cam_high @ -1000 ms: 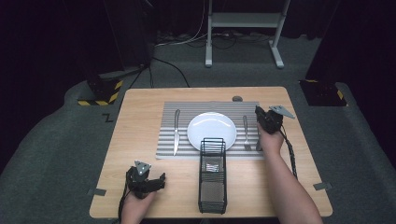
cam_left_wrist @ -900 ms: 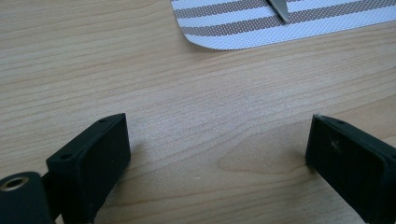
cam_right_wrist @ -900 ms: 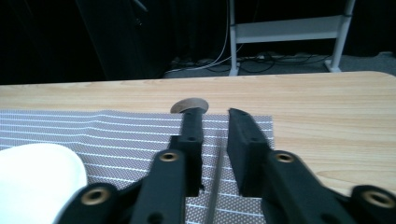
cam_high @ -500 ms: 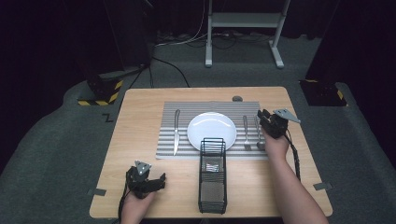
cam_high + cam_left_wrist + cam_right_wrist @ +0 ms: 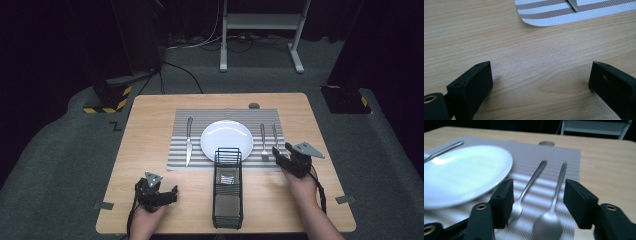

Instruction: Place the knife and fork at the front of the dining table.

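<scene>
Black jaws of the right gripper (image 5: 537, 202) stand apart with nothing pressed between them, having just been opening; it hovers at the striped placemat's (image 5: 180, 150) near edge. Before them lie the spoon (image 5: 551, 212) and, just beside it, the fork (image 5: 529, 187), both right of the white plate (image 5: 226, 138). The left gripper (image 5: 540, 82) rests wide open on bare wooden table (image 5: 145, 130), near the wire basket (image 5: 227, 200).
</scene>
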A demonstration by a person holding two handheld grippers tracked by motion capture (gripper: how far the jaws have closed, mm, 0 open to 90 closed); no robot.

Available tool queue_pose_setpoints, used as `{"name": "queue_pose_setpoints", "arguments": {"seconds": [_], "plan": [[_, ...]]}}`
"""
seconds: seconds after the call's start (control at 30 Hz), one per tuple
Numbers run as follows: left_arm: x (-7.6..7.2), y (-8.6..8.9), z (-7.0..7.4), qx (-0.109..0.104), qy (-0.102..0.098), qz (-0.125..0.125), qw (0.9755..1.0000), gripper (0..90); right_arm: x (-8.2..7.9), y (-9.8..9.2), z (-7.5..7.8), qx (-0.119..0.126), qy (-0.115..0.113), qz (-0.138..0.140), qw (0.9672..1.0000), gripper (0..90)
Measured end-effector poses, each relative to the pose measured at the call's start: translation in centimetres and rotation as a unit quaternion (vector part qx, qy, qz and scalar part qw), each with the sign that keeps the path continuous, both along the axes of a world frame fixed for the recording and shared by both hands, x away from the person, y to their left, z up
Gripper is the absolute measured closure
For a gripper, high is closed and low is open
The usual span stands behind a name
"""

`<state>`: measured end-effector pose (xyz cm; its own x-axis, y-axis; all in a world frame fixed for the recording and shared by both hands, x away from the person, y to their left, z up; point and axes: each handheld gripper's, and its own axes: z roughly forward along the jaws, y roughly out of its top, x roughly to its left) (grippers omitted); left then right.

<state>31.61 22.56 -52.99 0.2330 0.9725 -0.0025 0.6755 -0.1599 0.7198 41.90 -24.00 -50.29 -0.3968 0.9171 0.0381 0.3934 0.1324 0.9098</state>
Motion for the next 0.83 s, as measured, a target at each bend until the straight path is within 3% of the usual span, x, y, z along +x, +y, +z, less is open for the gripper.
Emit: {"name": "queue_pose_setpoints", "arguments": {"seconds": [0.03,0.07,0.1,0.2,0.27,0.3,0.33,0.37,0.4,0.43,0.83], "plan": [[0.0,0.0,0.0,0.000,0.000,0.000,1.0000,5.3,-1.3,-0.2,-0.5,-0.005,0.016,0.007,0.9998,33.7],[0.0,0.0,0.0,0.000,0.000,0.000,1.0000,5.3,-1.3,-0.2,-0.5,-0.005,0.016,0.007,0.9998,33.7],[0.0,0.0,0.0,0.000,0.000,0.000,1.0000,5.3,-2.7,-0.5,-1.0,-0.013,0.032,0.007,0.9994,31.5],[0.0,0.0,0.0,0.000,0.001,0.000,1.0000,5.3,-4.6,-1.2,-1.6,-0.029,0.053,-0.001,0.9982,28.4],[0.0,0.0,0.0,0.000,0.000,0.000,1.0000,5.3,-5.2,-1.5,-1.7,-0.039,0.061,-0.003,0.9974,26.6],[0.0,0.0,0.0,0.000,0.000,0.000,1.0000,5.3,-6.2,-2.0,-1.8,-0.070,0.083,-0.014,0.9940,22.2],[0.0,0.0,0.0,0.000,0.000,0.000,1.0000,5.3,-6.2,-2.0,-1.8,-0.070,0.083,-0.014,0.9940,22.2],[0.0,0.0,0.0,0.000,0.001,0.000,1.0000,5.3,-6.7,-2.6,-2.1,-0.100,0.119,-0.027,0.9875,18.2],[0.0,0.0,0.0,0.000,0.000,0.000,1.0000,5.3,-6.7,-2.6,-2.1,-0.100,0.119,-0.027,0.9875,18.2],[0.0,0.0,0.0,0.000,0.000,0.000,1.0000,5.3,-7.0,-3.3,-2.2,-0.082,0.138,-0.028,0.9866,15.7],[0.0,0.0,0.0,-0.001,0.001,0.000,1.0000,5.1,-7.3,-3.7,-2.2,-0.083,0.139,-0.029,0.9864,14.1]]}}
